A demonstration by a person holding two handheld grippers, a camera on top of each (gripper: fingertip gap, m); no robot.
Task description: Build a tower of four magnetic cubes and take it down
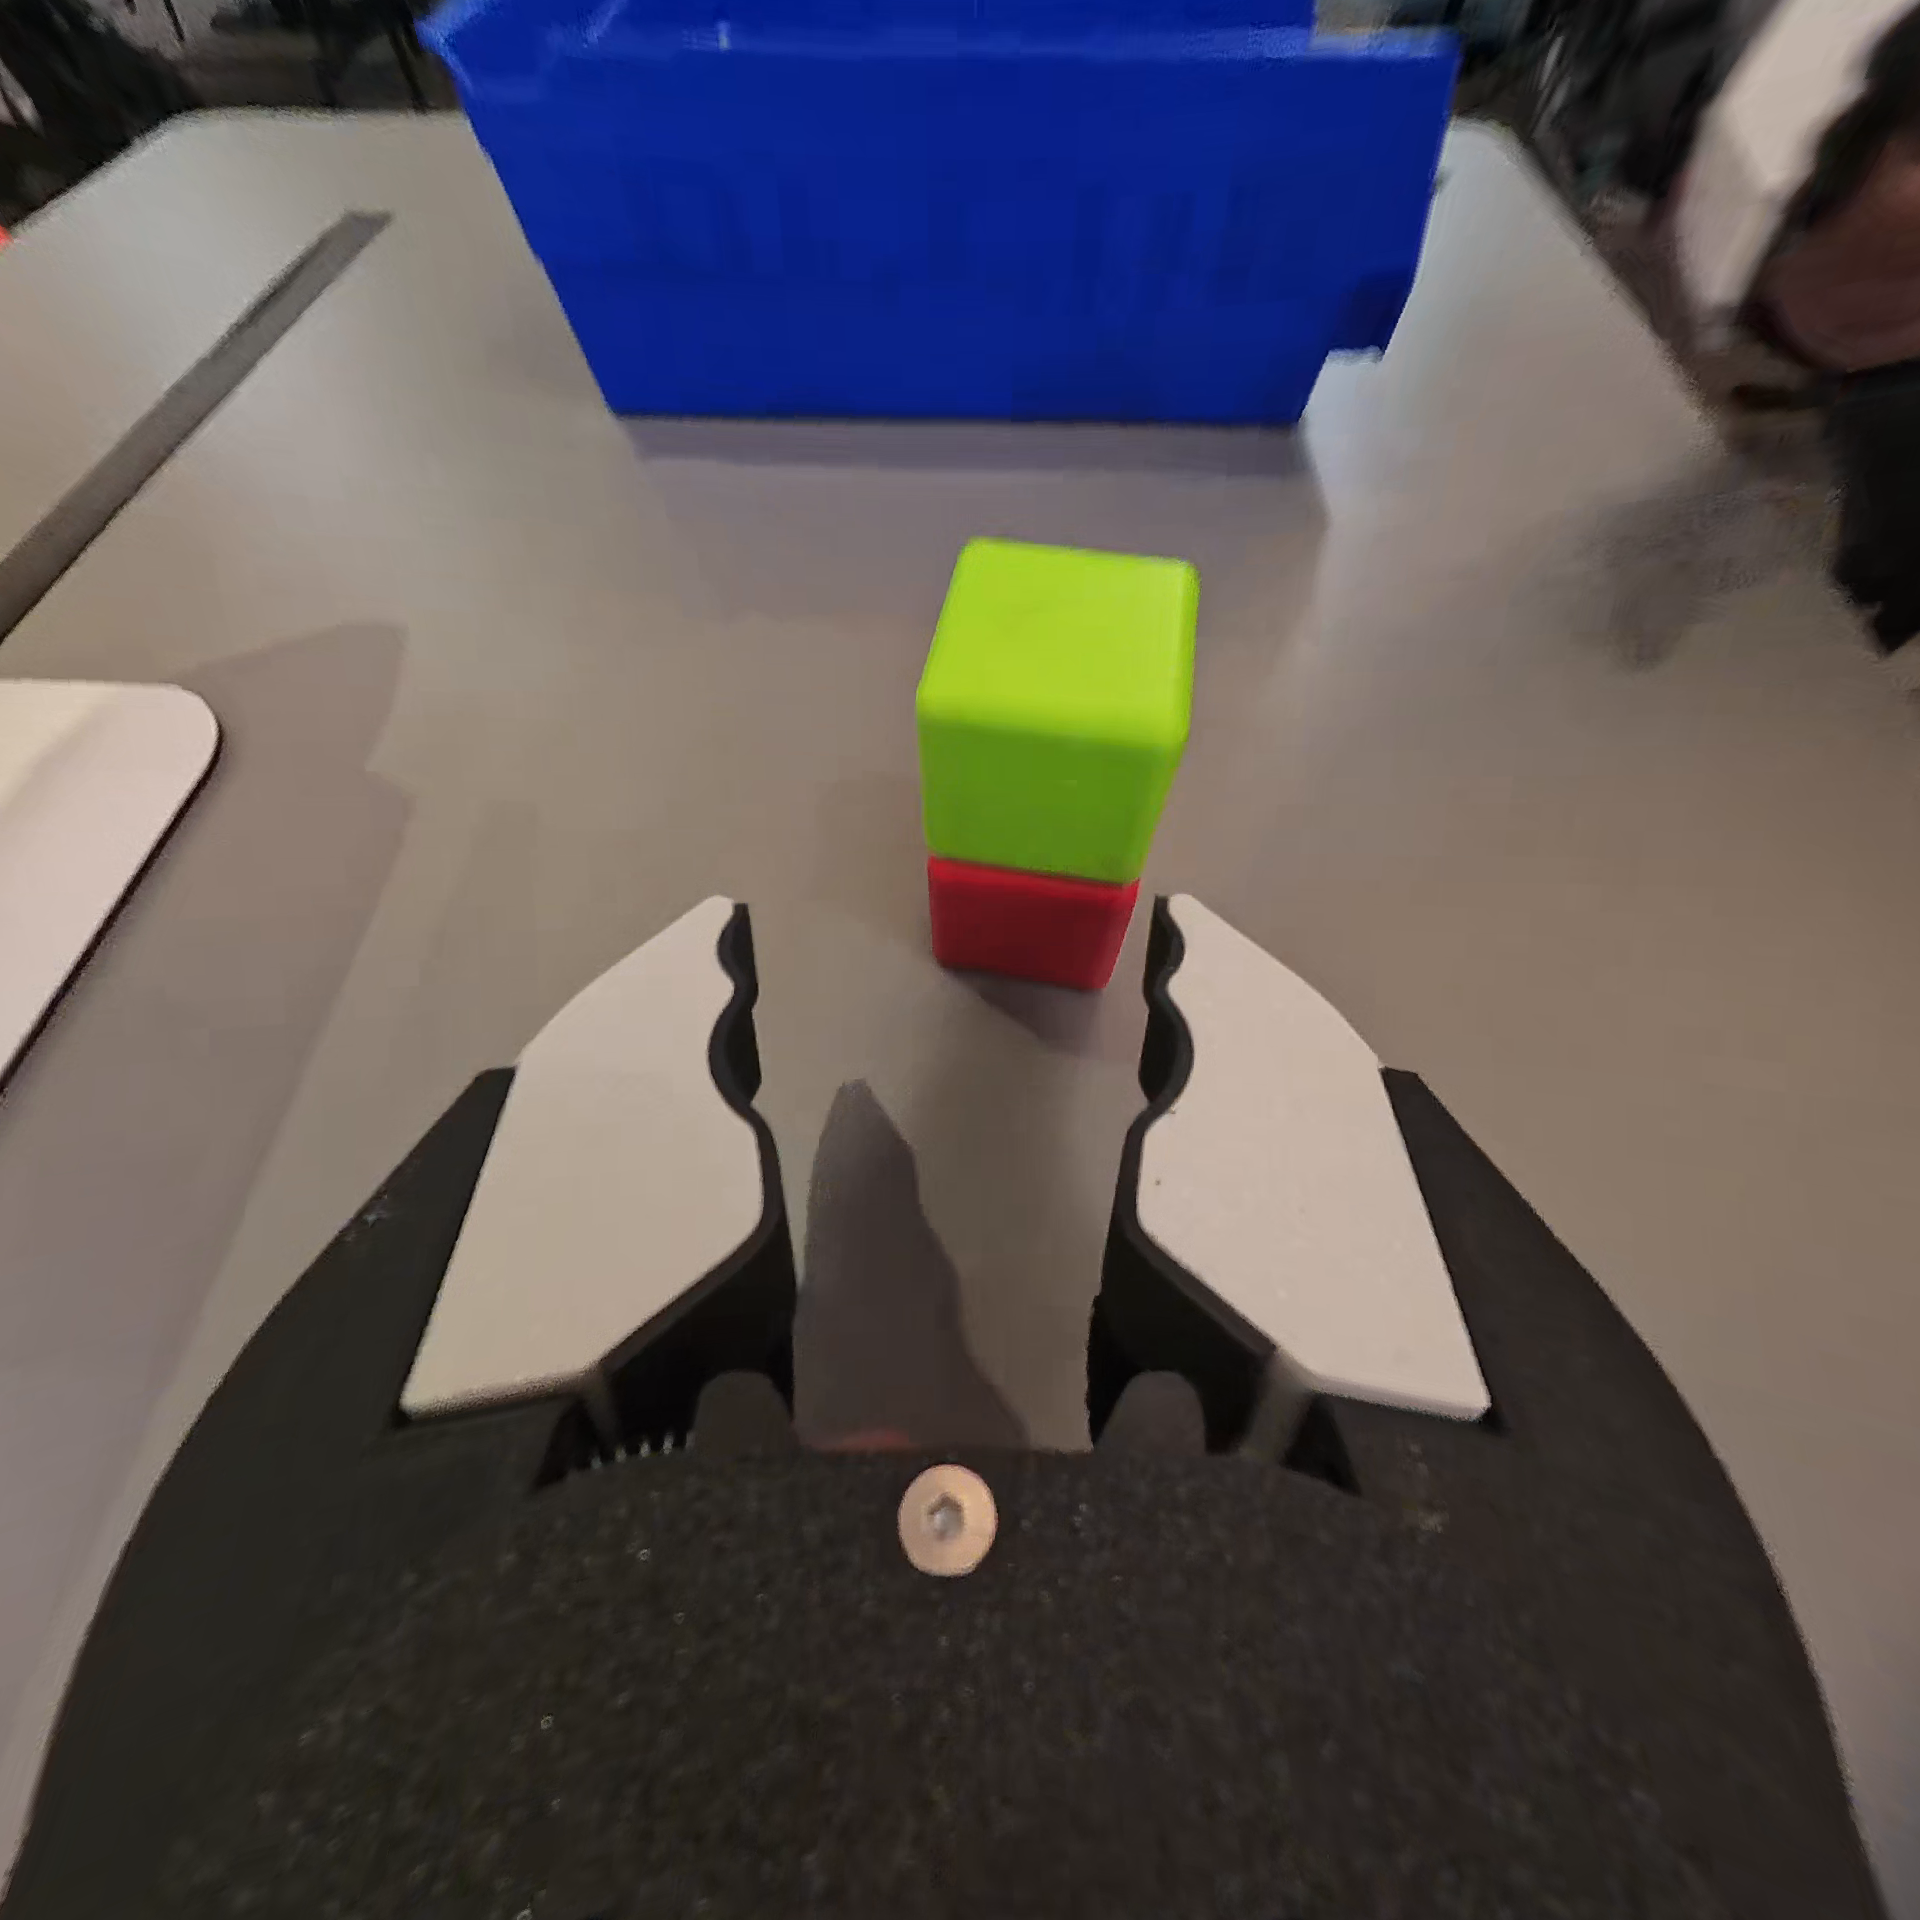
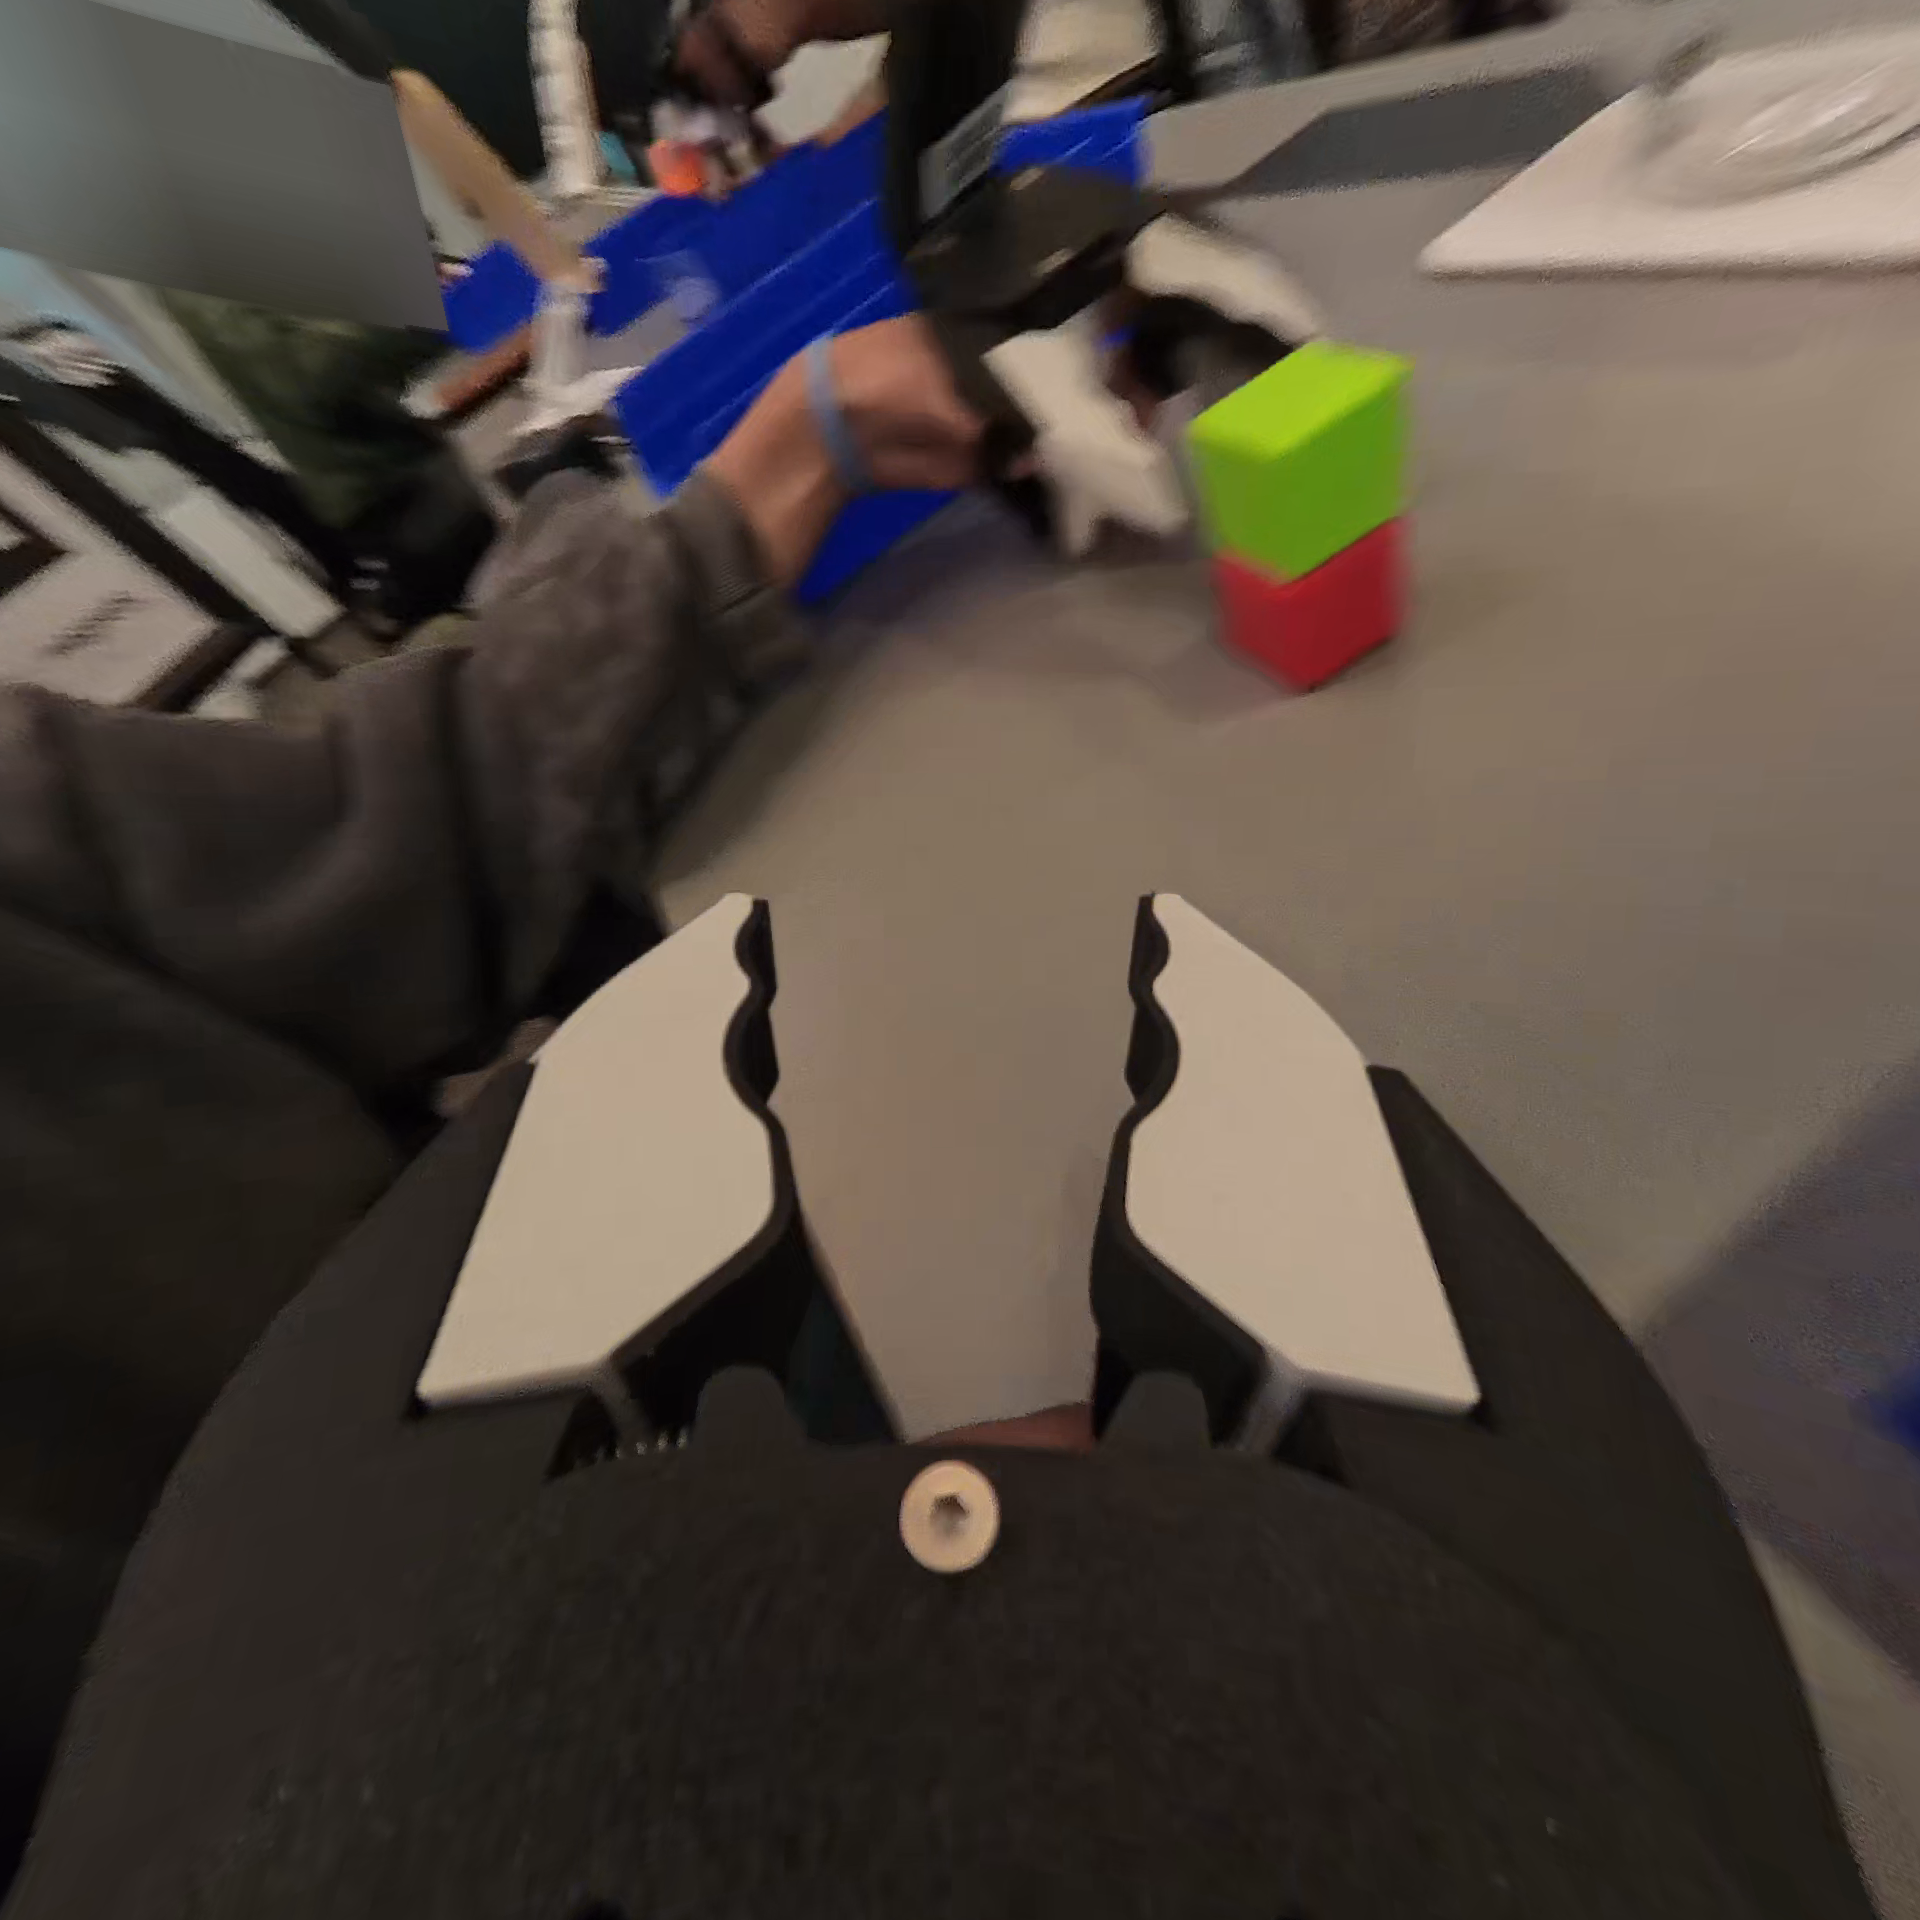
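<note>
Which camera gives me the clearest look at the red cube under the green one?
The right wrist view: the red plastic cube shows two full side faces beneath the lime-green plastic cube, though blurred. The left wrist view looks down steeply, showing only one foreshortened face of it.

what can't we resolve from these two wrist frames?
- Blue bin contents: left wrist view, near wall hides the inside.
- Other two cubes: in neither view; only green cube on red cube shows.
- Left gripper jaws: right wrist view, motion blur.
- White board: left wrist view, cut by frame edge.
</note>
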